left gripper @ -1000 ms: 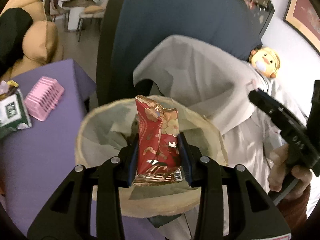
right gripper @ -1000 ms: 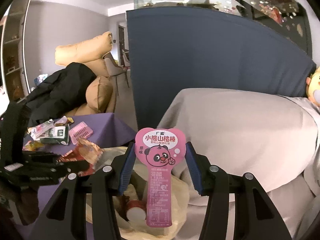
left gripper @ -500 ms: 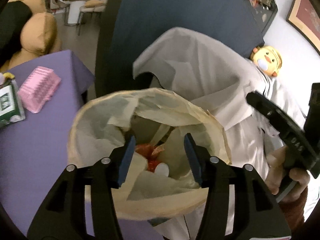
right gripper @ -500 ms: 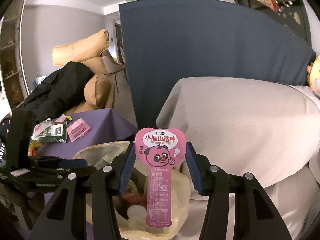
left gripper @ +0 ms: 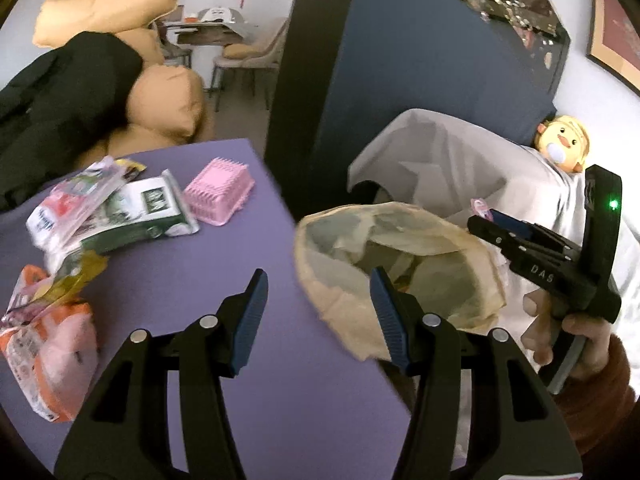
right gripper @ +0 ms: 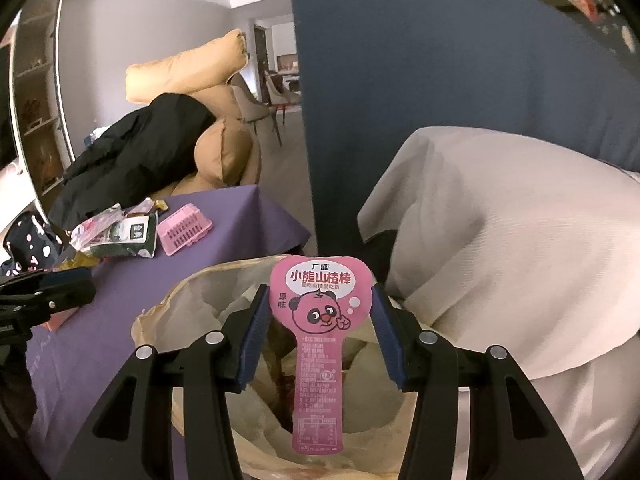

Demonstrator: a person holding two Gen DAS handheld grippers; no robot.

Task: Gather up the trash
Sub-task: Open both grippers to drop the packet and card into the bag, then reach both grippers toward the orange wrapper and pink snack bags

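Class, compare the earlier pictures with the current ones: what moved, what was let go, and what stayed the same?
The left gripper dropped its red snack packet into the bin bag, then swung left, empty, toward the wrappers on the purple table. The right gripper sank nearer the bag, still holding the pink panda wrapper.

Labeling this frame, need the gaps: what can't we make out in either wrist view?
- Bin bag contents: right wrist view, mostly hidden behind the pink wrapper and bag folds.
- Orange packet: left wrist view, print motion-blurred, cut by the left edge.
- Wrapper pile: both views, labels too small or blurred.
- Left claw: right wrist view, cut by the left edge.
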